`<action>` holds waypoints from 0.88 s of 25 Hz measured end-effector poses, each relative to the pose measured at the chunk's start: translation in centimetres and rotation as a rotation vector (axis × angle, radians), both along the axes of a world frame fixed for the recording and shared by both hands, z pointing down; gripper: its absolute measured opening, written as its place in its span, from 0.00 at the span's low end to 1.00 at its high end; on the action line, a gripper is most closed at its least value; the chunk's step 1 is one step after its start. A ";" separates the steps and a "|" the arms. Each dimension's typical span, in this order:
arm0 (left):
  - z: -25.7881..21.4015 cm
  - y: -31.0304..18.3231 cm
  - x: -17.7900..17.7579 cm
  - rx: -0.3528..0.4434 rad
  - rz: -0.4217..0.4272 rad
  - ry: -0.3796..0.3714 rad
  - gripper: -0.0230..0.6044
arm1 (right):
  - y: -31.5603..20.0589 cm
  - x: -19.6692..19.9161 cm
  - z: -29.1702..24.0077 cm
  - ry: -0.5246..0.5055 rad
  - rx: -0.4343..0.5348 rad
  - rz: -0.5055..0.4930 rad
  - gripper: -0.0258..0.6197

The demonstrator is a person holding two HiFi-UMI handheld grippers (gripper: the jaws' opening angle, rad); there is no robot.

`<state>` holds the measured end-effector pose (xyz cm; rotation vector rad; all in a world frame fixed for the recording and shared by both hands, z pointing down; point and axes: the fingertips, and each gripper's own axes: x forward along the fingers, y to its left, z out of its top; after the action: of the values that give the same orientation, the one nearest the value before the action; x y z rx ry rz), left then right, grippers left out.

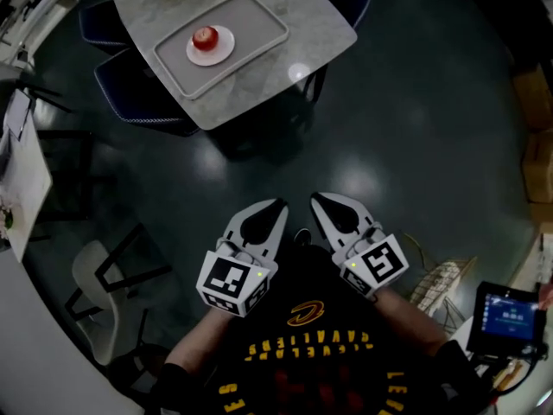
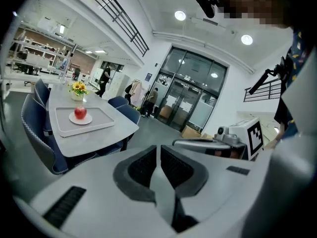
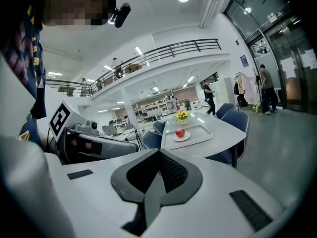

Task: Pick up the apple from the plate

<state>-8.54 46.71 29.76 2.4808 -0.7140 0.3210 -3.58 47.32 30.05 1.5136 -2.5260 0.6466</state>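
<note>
Left gripper (image 1: 280, 205): jaws together, nothing between them, held close to the person's chest.
Right gripper (image 1: 314, 199): jaws closed on nothing, just beside the left at its 3 o'clock.
Between: bare dark floor (image 1: 389, 128).
Table (image 1: 320, 33): well apart at 11 o'clock, blue chair (image 1: 130, 89) at its 8 o'clock edge.
Tray (image 1: 259, 20): holds a white plate (image 1: 223, 50) with the apple (image 1: 206, 36) on it.
</note>
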 end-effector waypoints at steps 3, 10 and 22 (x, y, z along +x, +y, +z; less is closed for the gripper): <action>-0.2 -2.2 -0.2 0.003 0.023 0.004 0.09 | -2.2 -0.2 -0.4 0.021 0.011 0.013 0.05; -0.4 -5.8 -0.6 -0.002 0.031 0.019 0.09 | -5.6 -0.7 -0.7 0.021 0.021 0.021 0.05; 0.5 -13.7 4.3 -0.016 -0.102 -0.029 0.09 | -14.4 4.8 0.5 -0.022 0.044 -0.089 0.05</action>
<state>-4.22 33.04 30.29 2.4193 -0.8431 0.3238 1.24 32.87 30.50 1.4047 -2.6235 0.6022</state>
